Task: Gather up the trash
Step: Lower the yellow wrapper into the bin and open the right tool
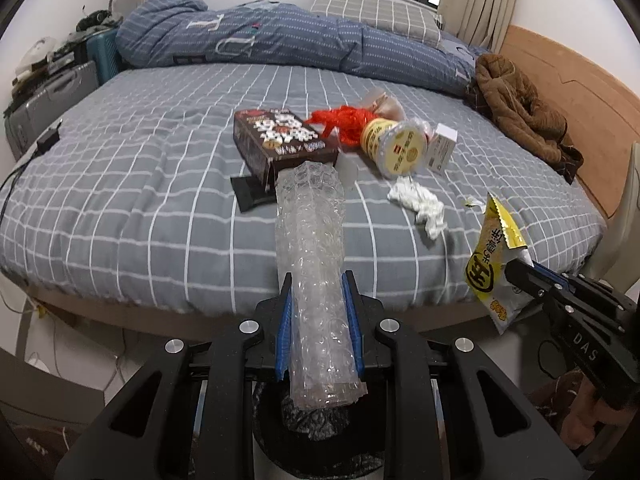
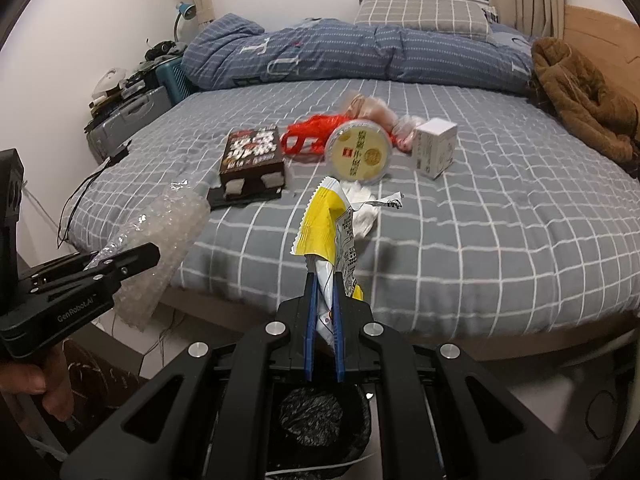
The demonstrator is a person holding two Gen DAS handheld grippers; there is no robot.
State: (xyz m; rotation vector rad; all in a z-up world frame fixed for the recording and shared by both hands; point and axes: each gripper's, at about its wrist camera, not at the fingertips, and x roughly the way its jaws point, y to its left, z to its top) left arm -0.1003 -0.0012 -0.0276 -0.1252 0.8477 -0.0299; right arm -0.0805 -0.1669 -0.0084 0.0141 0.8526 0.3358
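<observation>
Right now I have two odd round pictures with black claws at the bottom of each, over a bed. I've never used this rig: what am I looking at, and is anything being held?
No robot here: a person carries a two-finger clamp in each hand, and a wide-angle camera on each clamp looks along its fingers. One picture comes from the left gripper, shut on a roll of bubble wrap. The other comes from the right gripper, shut on a yellow snack wrapper. Each gripper also shows at the edge of the other's picture. On the bed lie a dark box, red netting, a round yellow tub, a small white box and crumpled white tissue. Below the grippers is a bin with a black liner.
</observation>
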